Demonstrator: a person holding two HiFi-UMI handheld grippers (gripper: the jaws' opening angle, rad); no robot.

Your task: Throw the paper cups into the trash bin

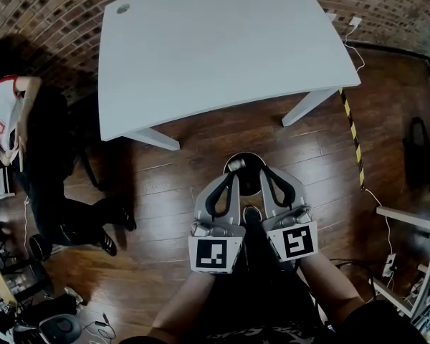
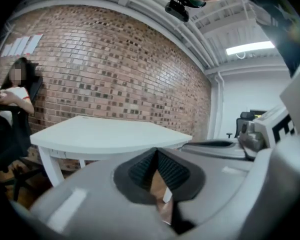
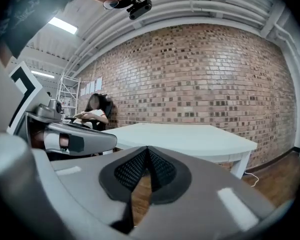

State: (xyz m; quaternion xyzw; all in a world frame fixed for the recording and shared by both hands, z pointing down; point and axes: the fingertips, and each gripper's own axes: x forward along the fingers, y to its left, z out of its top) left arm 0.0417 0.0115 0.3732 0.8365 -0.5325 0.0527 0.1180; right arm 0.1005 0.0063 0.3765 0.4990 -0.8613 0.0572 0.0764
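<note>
Left gripper (image 2: 156, 153) and right gripper (image 3: 147, 150) closed, empty; white table (image 1: 215, 49) ahead

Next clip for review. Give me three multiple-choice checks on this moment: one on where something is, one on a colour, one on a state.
1. In the head view, where is the seated person?
A) at the left edge
B) at the right edge
C) at the top centre

2. What colour is the table top?
A) black
B) white
C) red

3. How do the jaws of the left gripper and the right gripper stand?
A) both wide apart
B) both shut, nothing between them
C) both shut on cups

Answers:
1 A: the person sits beside the table at that view's left edge.
2 B: the top is plain white above the brown wooden floor.
3 B: each gripper view shows its jaws meeting, with only floor behind them.
</note>
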